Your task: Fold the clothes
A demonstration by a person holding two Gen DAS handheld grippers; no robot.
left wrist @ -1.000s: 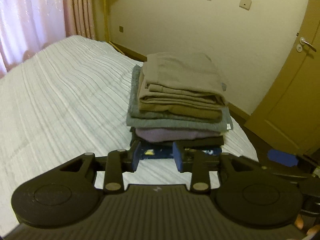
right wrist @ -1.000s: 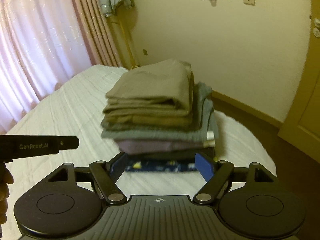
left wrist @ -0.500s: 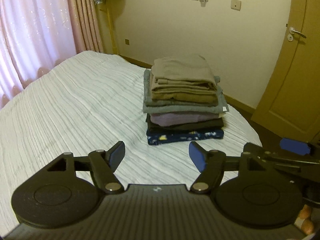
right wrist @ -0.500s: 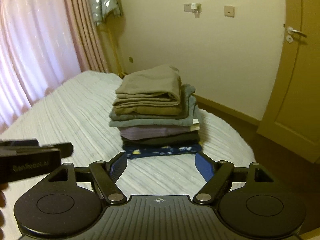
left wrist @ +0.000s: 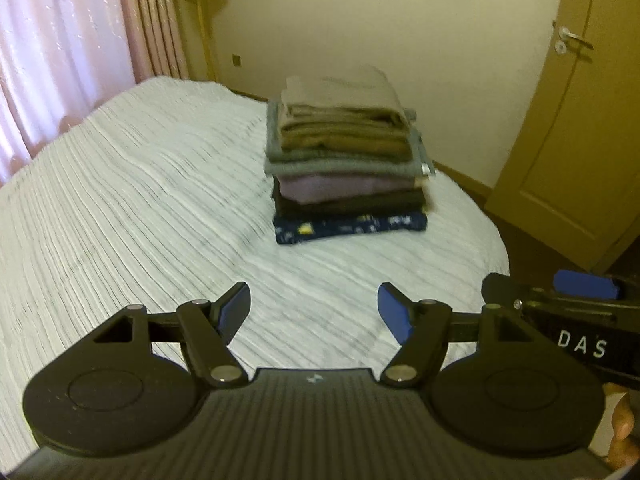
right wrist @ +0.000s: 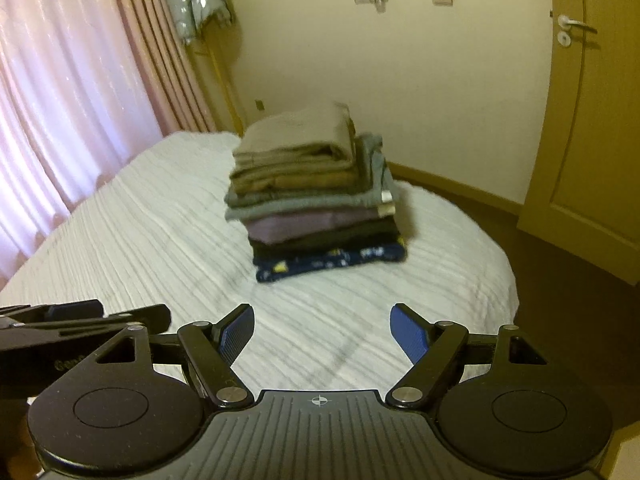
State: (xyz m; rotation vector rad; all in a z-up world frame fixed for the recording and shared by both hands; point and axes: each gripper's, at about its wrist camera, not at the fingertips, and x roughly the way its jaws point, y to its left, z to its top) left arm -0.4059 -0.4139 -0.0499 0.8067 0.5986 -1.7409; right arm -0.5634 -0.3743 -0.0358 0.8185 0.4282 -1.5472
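Both grippers are seen drawn back from the stack of folded clothes (left wrist: 346,160), which looked far closer a second ago. Since then the left gripper (left wrist: 314,312) has been opened from a narrower gap, and its blue-padded fingers (left wrist: 394,316) are now held wide apart with nothing between them. The right gripper (right wrist: 322,332) is likewise held with its fingers spread and nothing gripped.

The stack is placed on the white ribbed bed (left wrist: 120,208), towards its far right side, well apart from both grippers. A beige garment is laid on top, with olive, grey, mauve and black layers beneath, and a dark blue patterned piece at the bottom, touching the bedcover.

Pink curtains (right wrist: 72,92) are seen on the left, and a yellow-brown door (right wrist: 592,120) on the right.
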